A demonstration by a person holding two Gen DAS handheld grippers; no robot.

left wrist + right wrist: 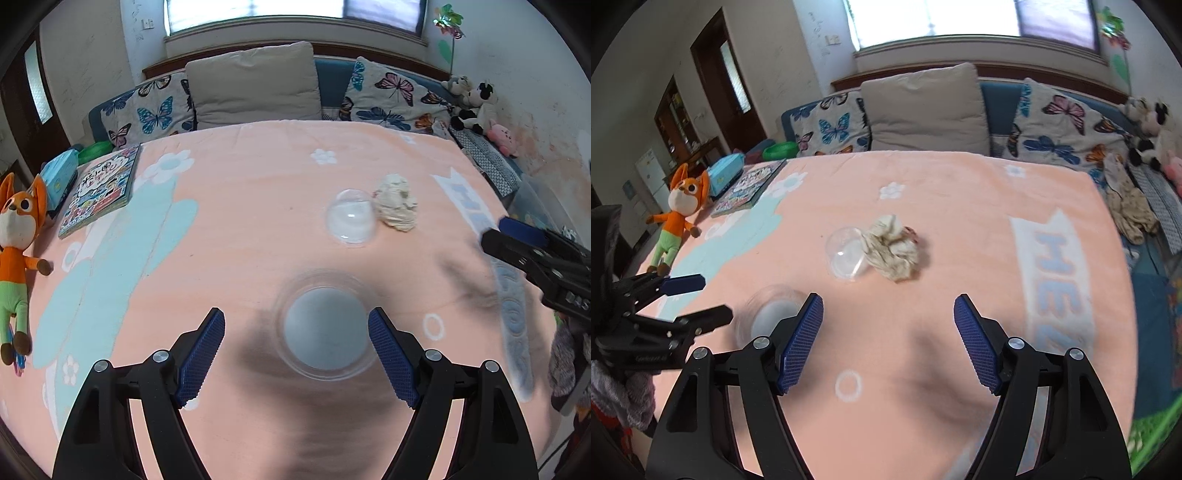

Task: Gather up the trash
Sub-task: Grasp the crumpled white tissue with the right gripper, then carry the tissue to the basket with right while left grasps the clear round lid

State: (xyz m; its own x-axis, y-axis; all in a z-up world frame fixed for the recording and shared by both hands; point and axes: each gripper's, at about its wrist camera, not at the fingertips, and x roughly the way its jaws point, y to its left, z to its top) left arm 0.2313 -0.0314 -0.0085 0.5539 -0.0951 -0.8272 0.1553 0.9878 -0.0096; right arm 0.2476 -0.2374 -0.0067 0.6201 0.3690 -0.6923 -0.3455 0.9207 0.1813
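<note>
Over the peach flowered blanket [258, 206], my left gripper [297, 350] hangs with jaws wide and empty, a clear round plastic lid [325, 328] lying below between its fingers. My right gripper [888, 341] is equally wide, holding nothing. A clear plastic dome cup [847, 256] touches a crumpled beige paper wad [894, 251] mid-blanket.

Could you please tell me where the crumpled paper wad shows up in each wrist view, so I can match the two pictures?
Left wrist view: the crumpled paper wad sits right of centre, just right of the clear dome lid.
Right wrist view: the wad sits near the centre, again just right of the lid.
Shared landmark: the fox plush toy at the left edge.
</note>
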